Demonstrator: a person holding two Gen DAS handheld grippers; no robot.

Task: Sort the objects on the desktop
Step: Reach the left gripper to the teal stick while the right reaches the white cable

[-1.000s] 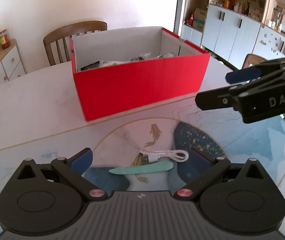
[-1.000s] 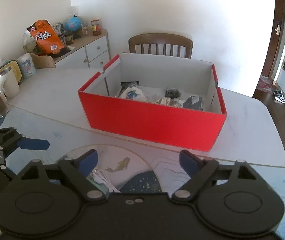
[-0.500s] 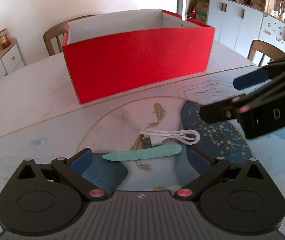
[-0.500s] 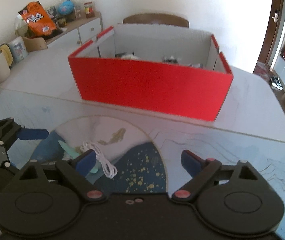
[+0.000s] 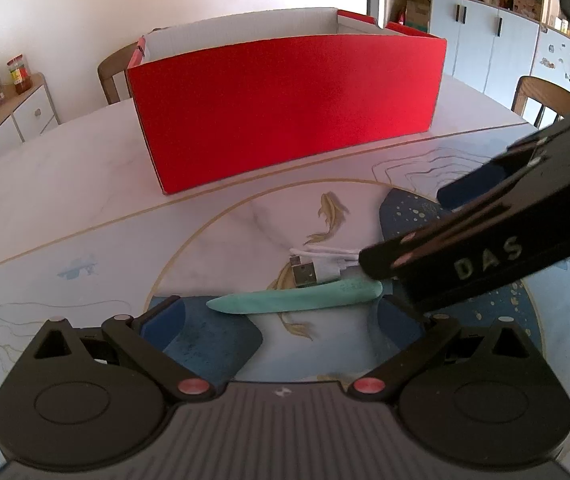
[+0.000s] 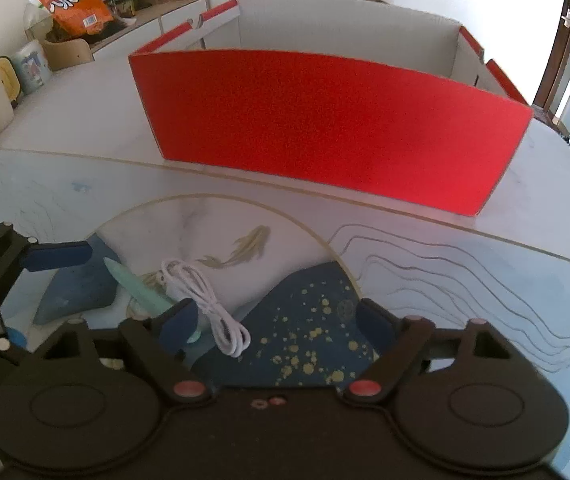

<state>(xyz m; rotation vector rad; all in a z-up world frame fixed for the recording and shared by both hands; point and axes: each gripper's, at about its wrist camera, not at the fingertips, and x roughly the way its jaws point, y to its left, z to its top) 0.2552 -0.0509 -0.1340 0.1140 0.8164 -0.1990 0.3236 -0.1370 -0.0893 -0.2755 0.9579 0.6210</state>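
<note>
White cable lies coiled mid-mat, touching the mint stick, in front of the red box. Right gripper jaws closing around the cable, not yet pinching; left gripper apart over the stick. Cable looks light and floppy, so pinch the bundled loops; stick looks stiff, so take its middle.

box: bright red outside, white inside
cable: white, with a silver plug end
flat pointed stick: pale mint green
table mat: pale marbled white and blue, with thin gold lines, a gold circle, a gold fish, and a dark blue patch flecked with gold
left gripper: black body, blue pads, red pivot caps
right gripper: black body, blue pads, red pivot caps
snack bag: orange with white lettering
</note>
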